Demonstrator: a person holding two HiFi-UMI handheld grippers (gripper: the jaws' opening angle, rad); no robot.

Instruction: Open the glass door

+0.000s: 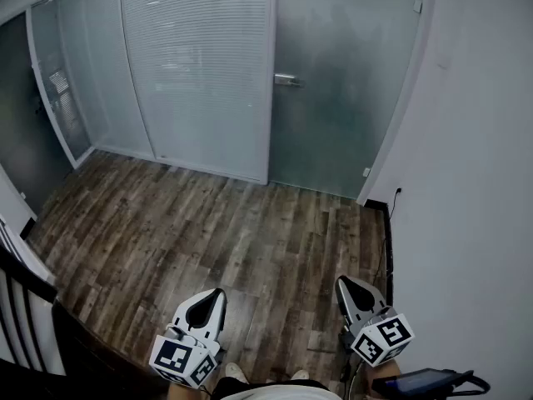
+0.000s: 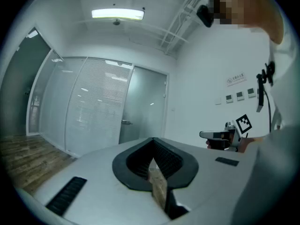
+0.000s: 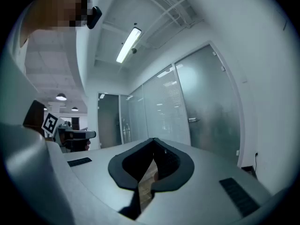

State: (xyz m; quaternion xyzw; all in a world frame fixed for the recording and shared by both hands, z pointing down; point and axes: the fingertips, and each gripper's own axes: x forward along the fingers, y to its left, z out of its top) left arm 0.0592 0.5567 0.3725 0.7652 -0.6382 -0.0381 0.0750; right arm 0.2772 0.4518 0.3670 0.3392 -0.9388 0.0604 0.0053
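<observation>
The frosted glass door (image 1: pixel 350 82) stands shut at the far end of the wood plank floor (image 1: pixel 208 223), set between a glass partition with lowered blinds (image 1: pixel 196 65) on its left and a plain white wall (image 1: pixel 475 182) on its right. Its metal lever handle (image 1: pixel 287 80) sits on the door's left edge, next to the partition. Both grippers are low in the head view, well apart from the door and pointing level toward it. The left gripper (image 1: pixel 218 292) has its jaws pressed together at the tips, with nothing between them; only floor shows through the gap behind the pads. The right gripper (image 1: pixel 340 282) is likewise clenched and empty, touching nothing. Each carries a cube with black-and-white square markers, the left cube (image 1: pixel 183 361) and the right cube (image 1: pixel 381 338). A dark cable (image 1: pixel 388 240) runs along the foot of the white wall. In the left gripper view a small sign (image 2: pixel 236 78) hangs on that wall above three small panels, its print too small to read, and a long ceiling light (image 2: pixel 117 14) is lit
</observation>
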